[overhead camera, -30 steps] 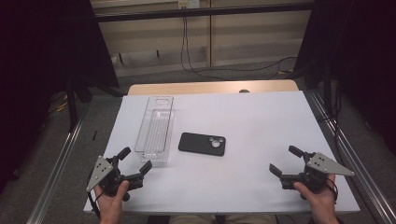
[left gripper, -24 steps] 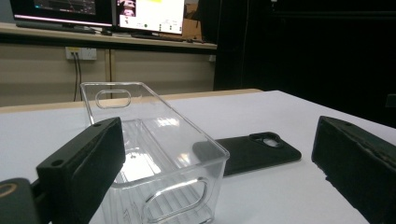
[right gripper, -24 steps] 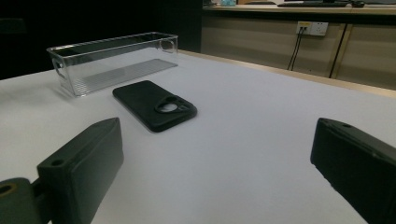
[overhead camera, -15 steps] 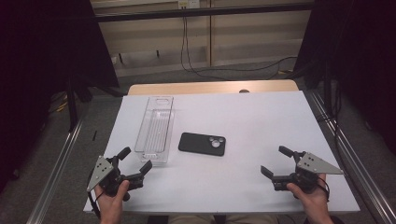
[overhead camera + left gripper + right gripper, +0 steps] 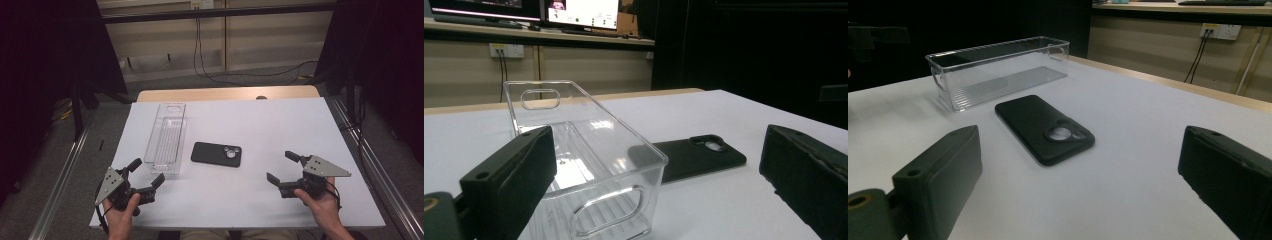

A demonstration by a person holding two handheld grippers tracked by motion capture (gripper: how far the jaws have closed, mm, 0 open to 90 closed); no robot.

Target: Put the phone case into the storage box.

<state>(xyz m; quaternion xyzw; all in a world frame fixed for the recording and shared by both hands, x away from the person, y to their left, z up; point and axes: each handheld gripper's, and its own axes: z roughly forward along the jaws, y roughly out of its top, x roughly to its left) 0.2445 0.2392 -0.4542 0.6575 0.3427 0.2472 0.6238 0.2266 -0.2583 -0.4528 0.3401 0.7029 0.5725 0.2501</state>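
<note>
A black phone case (image 5: 217,154) lies flat in the middle of the white table (image 5: 280,125), camera cutout toward the right. A clear plastic bin (image 5: 167,137) stands empty just left of it, long side running away from me. My left gripper (image 5: 147,174) is open near the front left corner, just short of the bin's near end (image 5: 609,215). My right gripper (image 5: 286,166) is open at the front right, jaws pointing left toward the case (image 5: 1045,127), a short way from it. The case (image 5: 696,155) lies past the bin in the left gripper view.
A wooden strip (image 5: 227,93) edges the table's far side. Cables (image 5: 210,60) hang along the back wall, and metal rails (image 5: 360,150) run down both sides of the table. The bin (image 5: 998,70) sits beyond the case in the right gripper view.
My right gripper has moved left, closer to the phone case, still open. The left gripper has stayed in place.
</note>
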